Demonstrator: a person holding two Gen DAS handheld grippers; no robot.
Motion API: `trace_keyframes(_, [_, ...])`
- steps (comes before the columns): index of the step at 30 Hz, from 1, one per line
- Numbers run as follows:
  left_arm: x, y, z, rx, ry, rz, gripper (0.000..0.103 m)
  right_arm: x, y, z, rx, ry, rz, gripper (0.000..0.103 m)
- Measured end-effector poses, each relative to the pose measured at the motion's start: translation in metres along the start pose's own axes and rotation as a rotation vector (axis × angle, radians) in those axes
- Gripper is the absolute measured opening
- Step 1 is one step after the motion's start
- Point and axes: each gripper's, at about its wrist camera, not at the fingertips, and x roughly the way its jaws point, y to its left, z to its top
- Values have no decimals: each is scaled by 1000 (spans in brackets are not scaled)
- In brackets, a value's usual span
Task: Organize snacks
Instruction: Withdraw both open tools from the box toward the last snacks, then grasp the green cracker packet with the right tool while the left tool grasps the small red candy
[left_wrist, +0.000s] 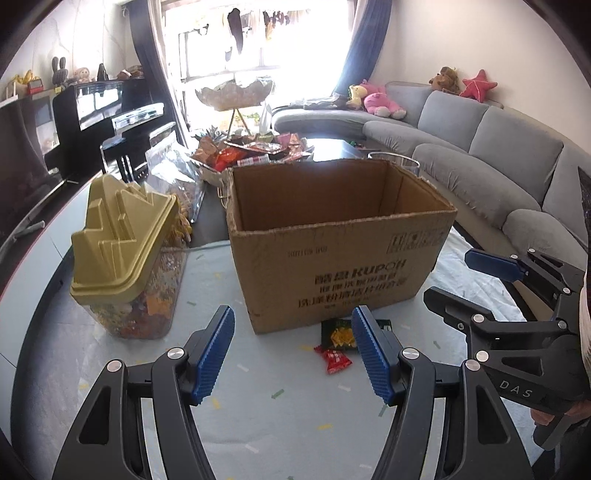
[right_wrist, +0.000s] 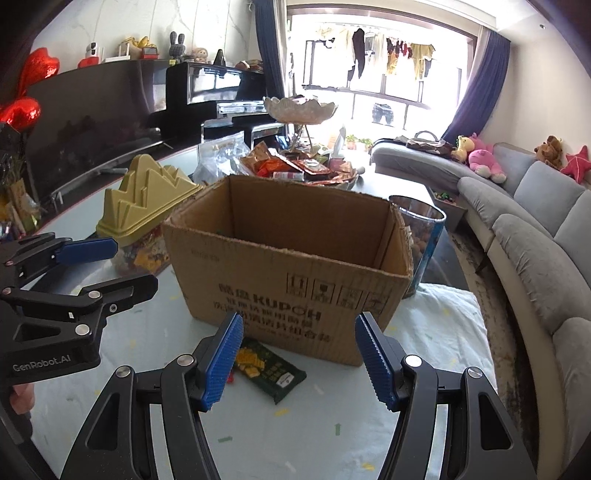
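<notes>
An open, empty-looking cardboard box (left_wrist: 332, 236) stands on the table; it also shows in the right wrist view (right_wrist: 291, 273). A dark green snack packet (left_wrist: 338, 334) (right_wrist: 271, 367) and a small red snack packet (left_wrist: 334, 360) lie just in front of the box. My left gripper (left_wrist: 293, 354) is open and empty, just short of these packets. My right gripper (right_wrist: 299, 360) is open and empty, above the green packet's right end. Each gripper shows in the other's view, the right one (left_wrist: 469, 280) and the left one (right_wrist: 118, 266), both open.
A clear snack jar with a gold peaked lid (left_wrist: 125, 258) (right_wrist: 144, 206) stands left of the box. A tiered tray heaped with snacks (left_wrist: 255, 151) (right_wrist: 299, 166) sits behind it. A glass canister (right_wrist: 424, 240) stands at the box's right. A grey sofa (right_wrist: 535, 251) curves along the right.
</notes>
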Motion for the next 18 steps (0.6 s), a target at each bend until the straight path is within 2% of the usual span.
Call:
trace_keyframes(9, [26, -3, -42, -8, 111, -21, 65, 22, 12, -33, -68, 120, 27, 64])
trace_keyframes(18, [53, -3, -59, -36, 191, -39, 65, 59, 18, -51, -123, 236, 40, 64])
